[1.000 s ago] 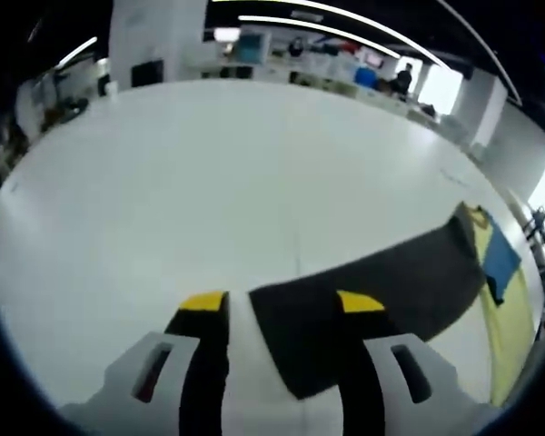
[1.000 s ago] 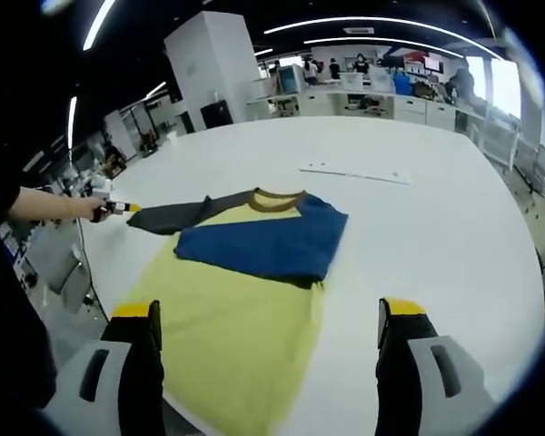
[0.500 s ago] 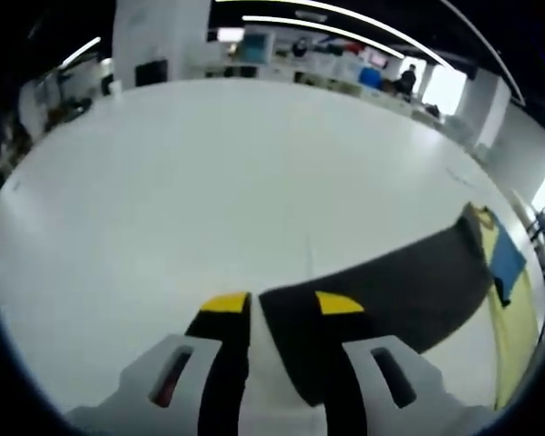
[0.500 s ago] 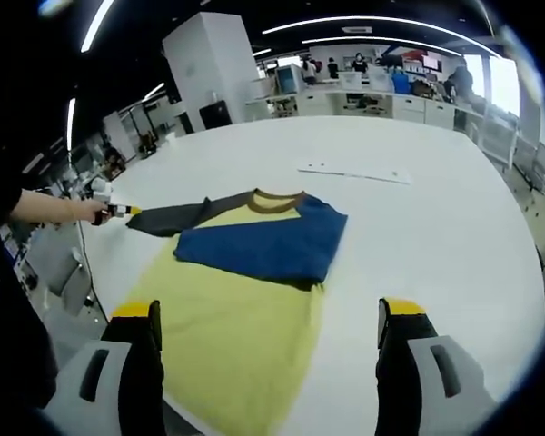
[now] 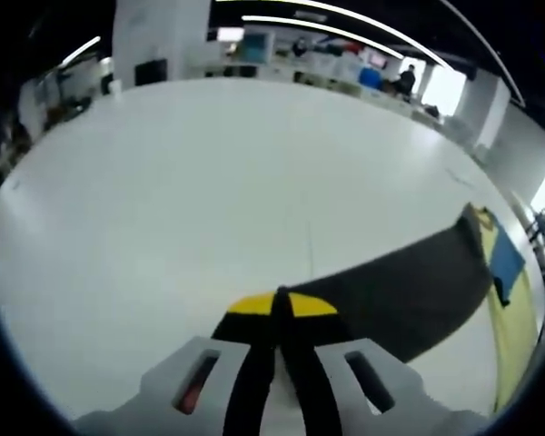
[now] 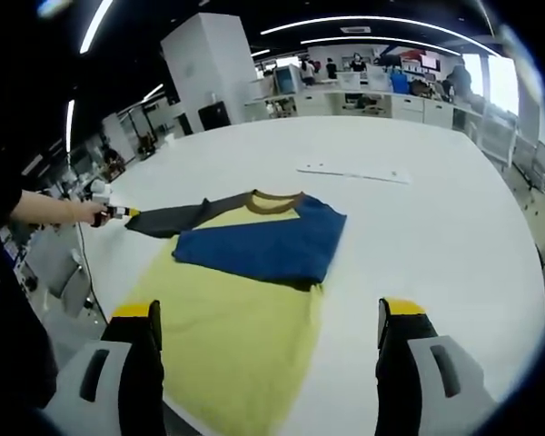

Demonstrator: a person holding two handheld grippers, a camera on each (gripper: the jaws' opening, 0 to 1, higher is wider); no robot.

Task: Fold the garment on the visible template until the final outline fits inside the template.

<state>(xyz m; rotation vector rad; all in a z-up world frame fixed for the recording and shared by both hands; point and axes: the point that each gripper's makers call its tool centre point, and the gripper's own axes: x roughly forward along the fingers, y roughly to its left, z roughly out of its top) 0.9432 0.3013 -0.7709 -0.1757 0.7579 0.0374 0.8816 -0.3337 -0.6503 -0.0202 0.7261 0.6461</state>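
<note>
The yellow T-shirt [image 6: 227, 336] lay flat on the white table [image 6: 418, 227], its blue sleeve [image 6: 254, 243] folded across the chest. The left gripper [image 5: 277, 304] was clamped on the cuff of the dark sleeve [image 5: 391, 291], stretched away from the shirt. The right gripper [image 6: 268, 318] hung spread wide above the shirt's hem, holding nothing.

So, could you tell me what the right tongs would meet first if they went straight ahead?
Probably the yellow shirt body lying between the open right tongs, though depth is unclear.
</note>
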